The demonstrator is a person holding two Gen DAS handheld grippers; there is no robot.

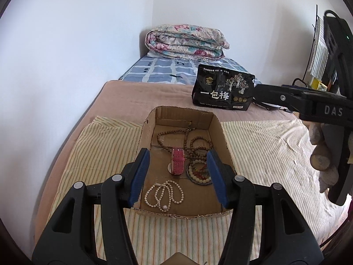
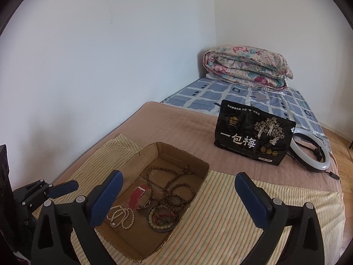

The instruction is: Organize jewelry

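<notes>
Cardboard box (image 1: 217,130) sits on a striped cloth (image 1: 264,145) on the bed (image 2: 176,123), holding pearls (image 1: 164,195) at its near edge, a pink watch (image 1: 177,161) mid-box, and brown beads (image 1: 174,138) toward the far wall. Both grippers hang released and empty: left gripper (image 1: 176,176) over the box, right gripper (image 2: 176,194) beside it. Judging by the tangle, lift one strand slowly by its free loop. A black pouch (image 2: 253,132) behind reads "一包梅"; the right gripper's body reads "DAS".

I see the cardboard box (image 2: 199,164) open on top, its walls fencing beads; striped cloth (image 2: 220,212) right lies bare, black pouch (image 2: 251,134) standing well behind
</notes>
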